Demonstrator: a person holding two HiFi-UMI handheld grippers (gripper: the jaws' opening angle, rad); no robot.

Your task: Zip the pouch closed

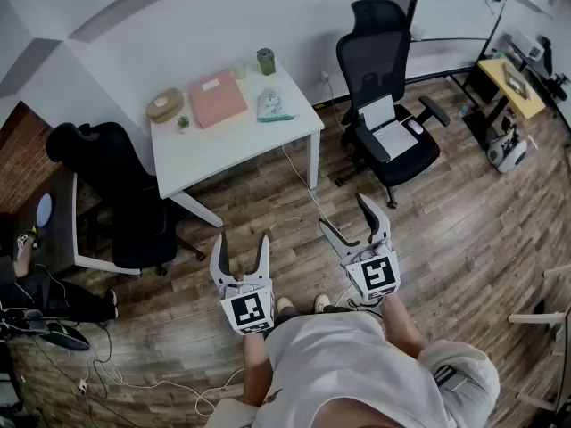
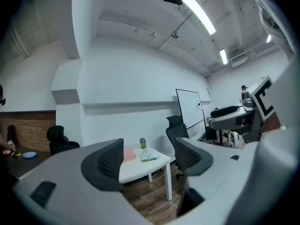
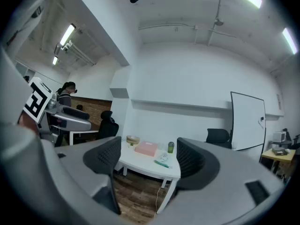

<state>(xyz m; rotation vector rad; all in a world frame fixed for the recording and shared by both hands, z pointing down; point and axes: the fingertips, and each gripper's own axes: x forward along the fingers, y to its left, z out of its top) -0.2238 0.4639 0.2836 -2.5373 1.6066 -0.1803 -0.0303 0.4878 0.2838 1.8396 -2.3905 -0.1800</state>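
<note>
Pouch [image 1: 275, 105] on table [image 1: 234, 150]; round tin [image 1: 165, 105] escapes left gripper view.

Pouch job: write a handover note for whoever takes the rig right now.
Left gripper: open, empty, held level.
Right gripper: the same.
Pouch: lies on the white table near its right edge, well ahead of both grippers. Its zip is too small to read.
Done: nothing appears started.
Left: step up to the table, steady the pouch with one gripper, and pull the zip shut with the other.
</note>
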